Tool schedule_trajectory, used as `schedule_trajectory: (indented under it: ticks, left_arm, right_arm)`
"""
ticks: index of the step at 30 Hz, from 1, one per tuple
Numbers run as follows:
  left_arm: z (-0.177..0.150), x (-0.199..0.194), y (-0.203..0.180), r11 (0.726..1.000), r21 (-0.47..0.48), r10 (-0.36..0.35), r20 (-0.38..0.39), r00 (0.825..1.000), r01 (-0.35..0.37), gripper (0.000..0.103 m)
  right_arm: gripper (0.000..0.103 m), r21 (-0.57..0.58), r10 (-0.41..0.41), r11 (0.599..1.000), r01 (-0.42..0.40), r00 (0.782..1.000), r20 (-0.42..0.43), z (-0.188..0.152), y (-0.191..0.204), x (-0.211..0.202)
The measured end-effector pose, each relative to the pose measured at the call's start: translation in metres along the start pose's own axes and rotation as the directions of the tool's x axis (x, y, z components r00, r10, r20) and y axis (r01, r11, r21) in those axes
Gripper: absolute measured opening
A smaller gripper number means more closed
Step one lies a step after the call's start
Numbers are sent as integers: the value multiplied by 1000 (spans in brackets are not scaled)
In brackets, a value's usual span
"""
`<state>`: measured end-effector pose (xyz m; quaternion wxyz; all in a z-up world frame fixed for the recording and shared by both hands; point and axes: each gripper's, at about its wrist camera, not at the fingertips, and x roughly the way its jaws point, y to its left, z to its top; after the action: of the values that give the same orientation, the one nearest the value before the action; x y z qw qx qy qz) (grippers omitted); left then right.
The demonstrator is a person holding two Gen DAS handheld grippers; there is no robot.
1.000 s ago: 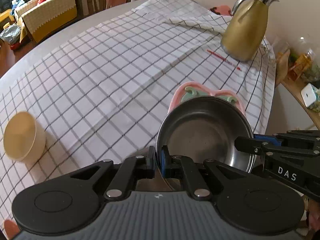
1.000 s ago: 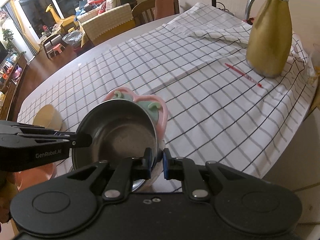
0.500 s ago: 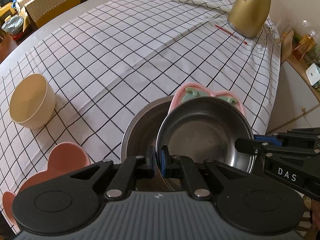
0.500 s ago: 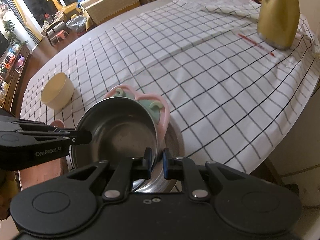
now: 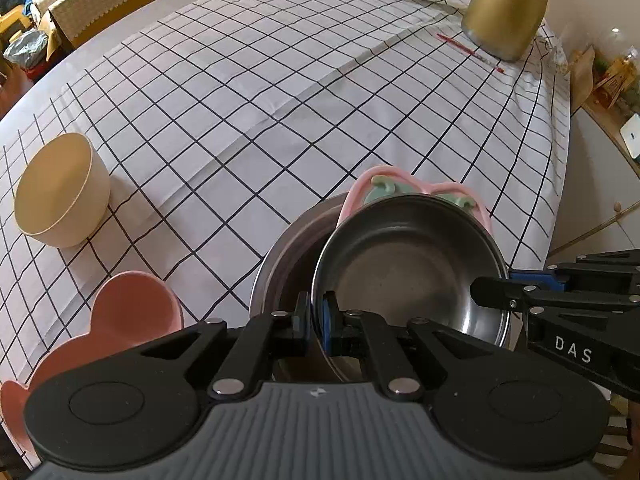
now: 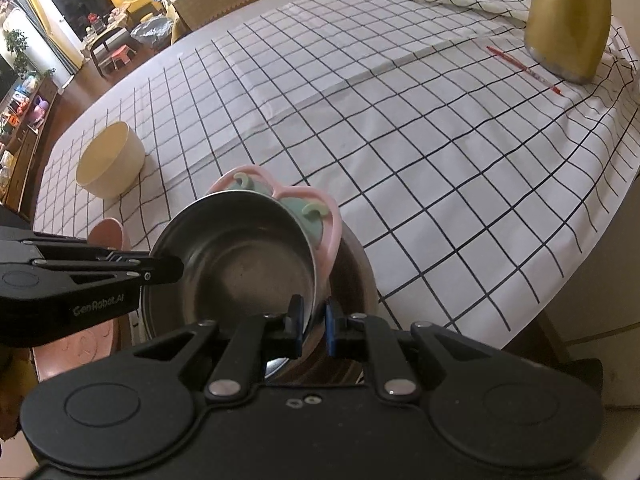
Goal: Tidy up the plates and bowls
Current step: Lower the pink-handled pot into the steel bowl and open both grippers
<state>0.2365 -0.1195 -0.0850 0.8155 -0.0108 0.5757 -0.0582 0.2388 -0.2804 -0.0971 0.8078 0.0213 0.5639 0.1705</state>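
Both grippers have come down: left gripper (image 5: 316, 318) and right gripper (image 6: 313, 322) each pinch the steel bowl (image 5: 408, 264) rim over the near-edge larger bowl (image 5: 288, 256). Uneven release could tip it.

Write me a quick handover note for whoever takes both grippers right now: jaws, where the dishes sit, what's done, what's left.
Left gripper: jaws shut on the near rim of the small steel bowl.
Right gripper: jaws shut on the same bowl's rim, opposite side.
The small bowl, with a pink heart-shaped plate and green dish tucked behind it, hangs over the larger steel bowl on the checked tablecloth.
Done: stack lifted and carried.
Left: nest it; then the cream round bowl and pink bear-shaped plate.
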Motion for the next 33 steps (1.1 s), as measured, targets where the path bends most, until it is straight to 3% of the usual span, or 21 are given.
schedule_trajectory:
  ticks: [15,19,33]
  left_arm:
    - [1,11,5,1000,-9,-8,-5,1000,8,5]
    - [2,7,6,1000,-9,-4,9,1000,4,5]
    - [-2,-22,9,1000,-7,-20,82,996,20,6]
  right_arm:
    - [13,3,4,1000,-4,1000,-19,-2,-1,7]
    - [20,-4,9,1000,-9,1000,-14,-1,2,3]
    - [29,-42,0,999,2,998,58,-4,15,-22]
